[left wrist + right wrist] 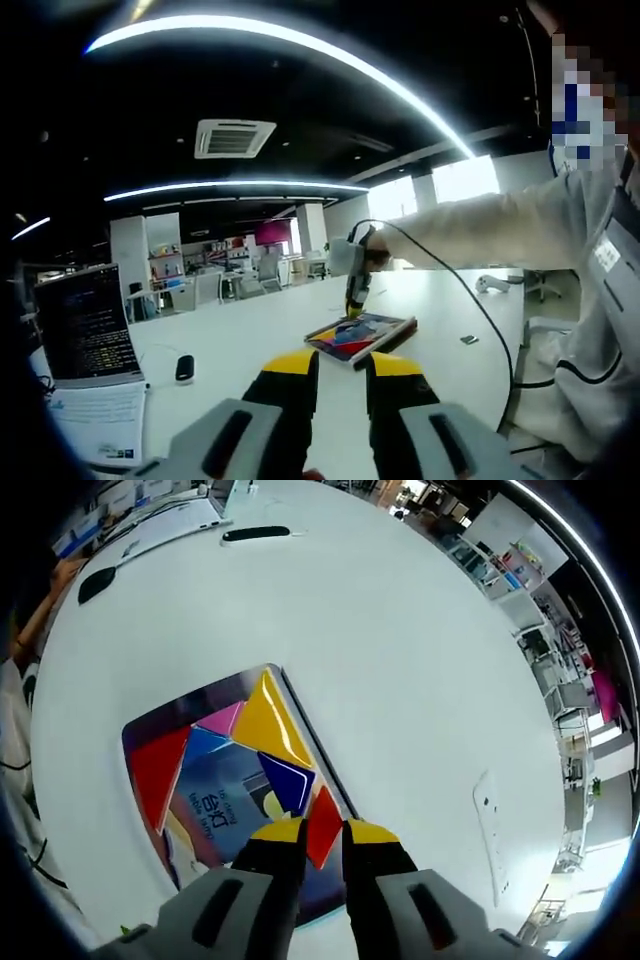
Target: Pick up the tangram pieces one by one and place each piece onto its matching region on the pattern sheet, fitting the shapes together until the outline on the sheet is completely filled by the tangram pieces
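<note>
Office space with a dark ceiling and long curved light strips is seen behind a wide white surface (290, 345). On that surface, in the left gripper view, an open laptop (90, 335) is set at the left with a printed paper (100, 420) in front of it and a black mouse (185, 368) beside it. Farther along the surface the pattern sheet (362, 337) is laid flat. The left gripper (342, 372) is held above the surface, well apart from the sheet, its yellow-tipped fingers (290, 362) parted with nothing between them. A person's sleeve (470, 235) is stretched out from the right, and the right gripper (357, 290) is pointed down at the far edge of the sheet.

In the right gripper view, the pattern sheet (222, 825) is seen from above with a large yellow triangle (268, 725), a pink piece (222, 720), a blue triangle (286, 782) and a red piece (160, 772) placed on it. The right gripper (322, 832) is closed on a small red triangle (323, 825), which is pinched between the fingers (278, 832) at the sheet's near edge, just beside the blue triangle. Whether the small red triangle is touching the sheet cannot be told.
</note>
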`<state>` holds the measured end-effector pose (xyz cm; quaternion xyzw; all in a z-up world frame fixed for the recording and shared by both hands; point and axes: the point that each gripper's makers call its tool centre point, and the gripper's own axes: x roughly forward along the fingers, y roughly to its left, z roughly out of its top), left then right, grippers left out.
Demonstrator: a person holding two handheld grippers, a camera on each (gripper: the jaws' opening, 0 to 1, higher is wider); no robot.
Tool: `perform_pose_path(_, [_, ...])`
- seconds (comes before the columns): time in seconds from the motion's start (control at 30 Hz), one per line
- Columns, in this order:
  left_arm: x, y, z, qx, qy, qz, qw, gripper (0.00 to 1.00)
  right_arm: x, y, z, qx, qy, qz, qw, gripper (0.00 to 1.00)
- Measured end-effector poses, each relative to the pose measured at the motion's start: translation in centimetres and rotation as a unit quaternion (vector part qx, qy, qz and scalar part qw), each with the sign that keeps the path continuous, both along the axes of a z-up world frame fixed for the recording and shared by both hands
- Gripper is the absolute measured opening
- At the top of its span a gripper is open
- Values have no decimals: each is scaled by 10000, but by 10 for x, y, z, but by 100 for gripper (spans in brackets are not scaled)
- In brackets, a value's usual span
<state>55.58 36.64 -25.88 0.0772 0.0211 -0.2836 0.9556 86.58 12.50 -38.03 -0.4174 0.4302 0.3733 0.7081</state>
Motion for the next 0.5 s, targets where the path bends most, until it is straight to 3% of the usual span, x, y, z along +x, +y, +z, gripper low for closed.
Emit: perform_pose_path(0.5, [-1, -1, 1, 11, -21, -18, 10000, 21, 4, 2, -8, -72, -30, 94, 9999, 16])
